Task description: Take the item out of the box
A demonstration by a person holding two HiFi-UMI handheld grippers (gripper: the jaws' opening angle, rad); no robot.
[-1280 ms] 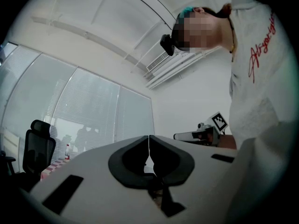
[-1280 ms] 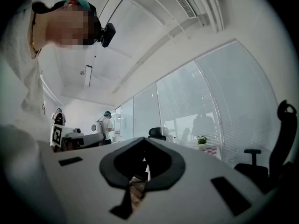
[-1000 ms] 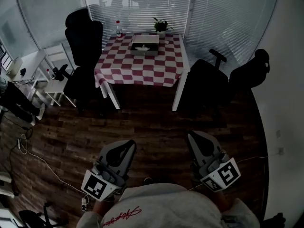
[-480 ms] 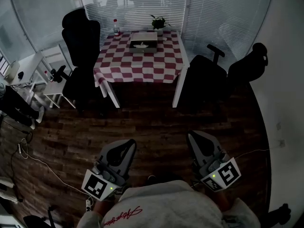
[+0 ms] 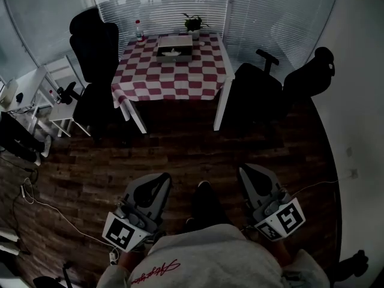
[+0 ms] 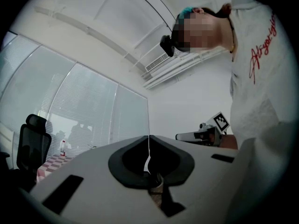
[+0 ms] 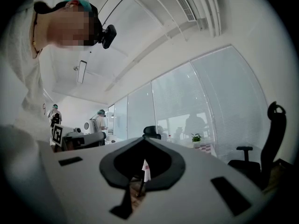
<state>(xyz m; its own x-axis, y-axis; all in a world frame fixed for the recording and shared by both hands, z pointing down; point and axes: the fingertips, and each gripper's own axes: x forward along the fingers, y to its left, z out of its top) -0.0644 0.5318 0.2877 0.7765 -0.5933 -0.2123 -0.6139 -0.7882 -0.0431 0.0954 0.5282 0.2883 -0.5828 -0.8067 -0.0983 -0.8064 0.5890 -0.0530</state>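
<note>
Currently the box (image 5: 174,45) sits on the far part of the tabletop (image 5: 174,84), which is covered with a red-and-white checked cloth. The box lies close to the window blinds, and its contents cannot be made out. A potted plant (image 5: 193,23) stands just beyond its right corner and a bottle (image 5: 139,30) stands to its left, near the tabletop's far left corner. A black chair (image 5: 96,53) stands at the left side of the table and another black chair (image 5: 255,92) at the right side.

Both grippers are well apart from the table, low in the head view and above the dark wooden floor (image 5: 180,155), close to the person's light shirt (image 5: 198,257). The left gripper (image 5: 157,183) has its jaws closed together, with only a thin seam between them and nothing held. The right gripper (image 5: 251,174) likewise has its jaws closed together and empty. Neither gripper touches the box.
</note>
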